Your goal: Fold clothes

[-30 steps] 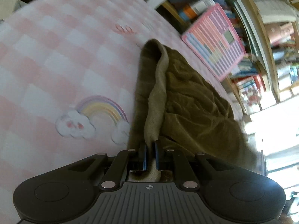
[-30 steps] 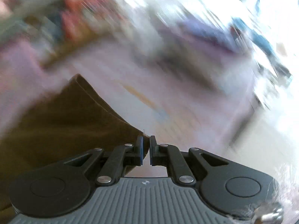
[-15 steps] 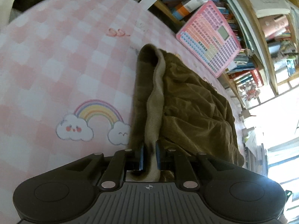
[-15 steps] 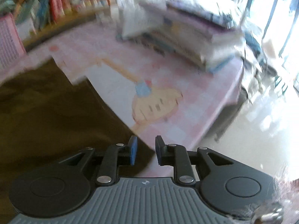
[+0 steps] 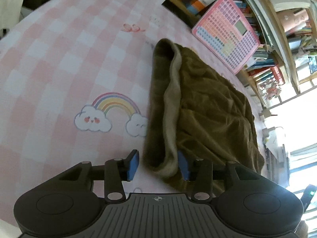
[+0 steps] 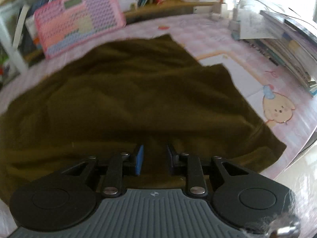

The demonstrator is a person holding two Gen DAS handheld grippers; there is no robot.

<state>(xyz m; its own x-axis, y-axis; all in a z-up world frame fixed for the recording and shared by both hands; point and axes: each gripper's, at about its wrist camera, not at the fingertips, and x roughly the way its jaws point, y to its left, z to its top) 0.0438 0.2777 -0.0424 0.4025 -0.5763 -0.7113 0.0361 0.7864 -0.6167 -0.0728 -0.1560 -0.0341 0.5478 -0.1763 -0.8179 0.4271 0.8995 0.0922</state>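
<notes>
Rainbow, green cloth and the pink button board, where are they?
rainbow (image 5: 116, 104), left wrist view, on its coloured arch.
green cloth (image 5: 210, 109), left wrist view, on its wrinkled middle.
pink button board (image 6: 79, 17), right wrist view, on its keys.

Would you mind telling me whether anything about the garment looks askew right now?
The olive-brown fabric garment lies rumpled, not flat. Its folded left edge bunches into a thick roll, showing paler lining, between the open left gripper fingers.
</notes>
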